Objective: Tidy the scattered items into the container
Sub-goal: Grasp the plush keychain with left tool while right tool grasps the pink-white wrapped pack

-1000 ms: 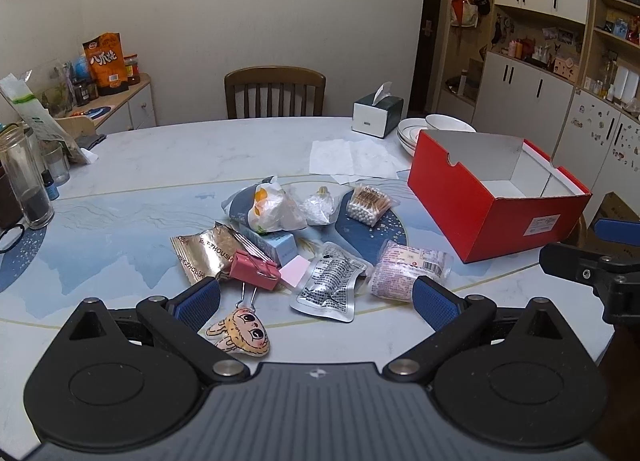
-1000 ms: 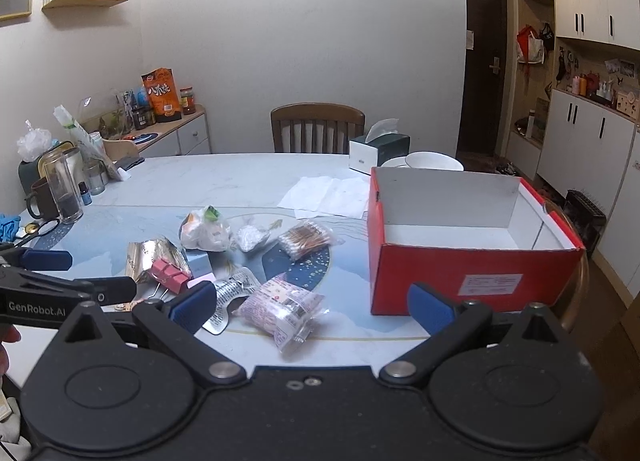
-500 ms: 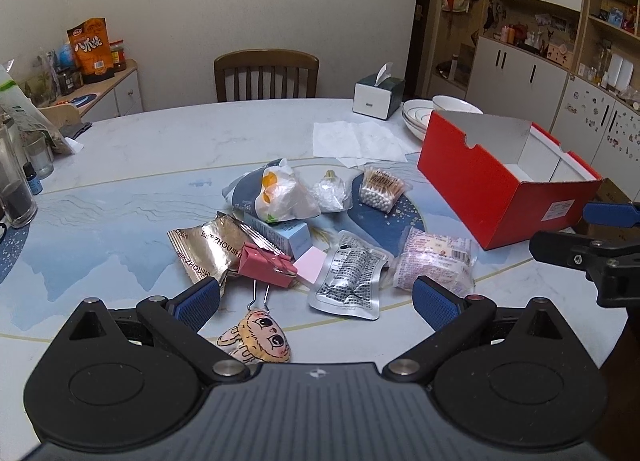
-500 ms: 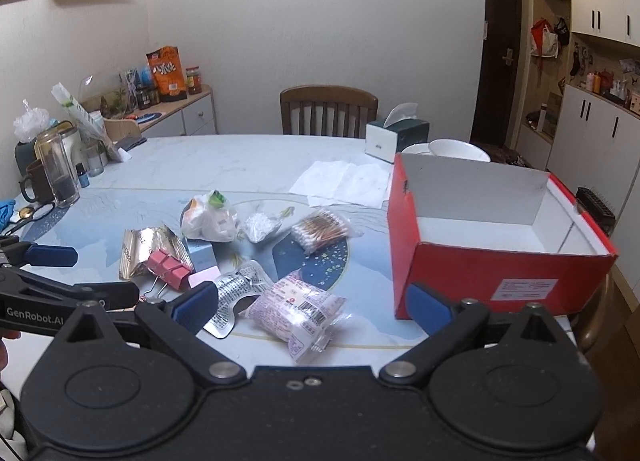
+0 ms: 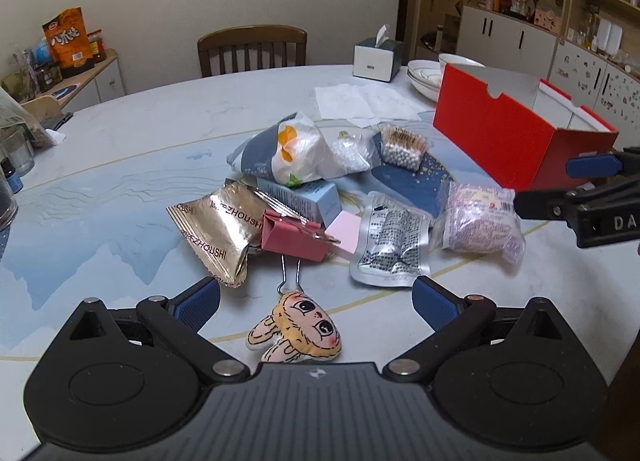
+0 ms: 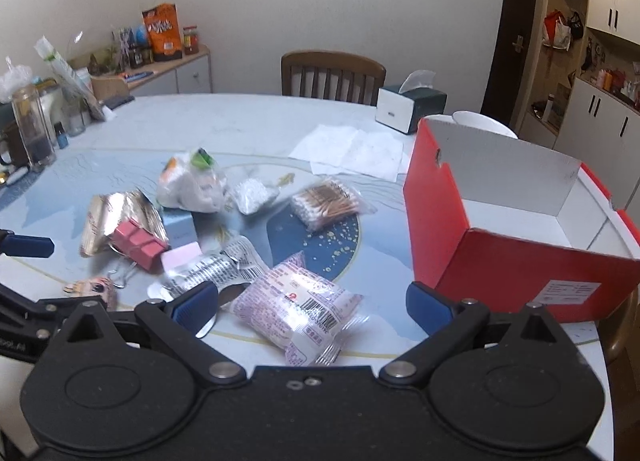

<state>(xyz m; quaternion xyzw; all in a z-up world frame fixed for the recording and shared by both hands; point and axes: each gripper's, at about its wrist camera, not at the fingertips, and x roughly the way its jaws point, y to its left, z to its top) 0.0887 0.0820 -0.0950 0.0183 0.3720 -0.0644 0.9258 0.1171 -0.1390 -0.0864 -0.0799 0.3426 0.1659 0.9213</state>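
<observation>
Black grippers, blue-padded fingers [image 5: 198, 303], silver pivot screws.

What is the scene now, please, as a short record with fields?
container: red box, open top, no loose items visible inside
table: round table
scattered: pink clip, gold packet, silver pouch, pink snack pack, cotton swabs, plastic bag, plush charm
left tool: open, holds nothing, above plush charm
right tool: open, holds nothing, above pink snack pack
</observation>
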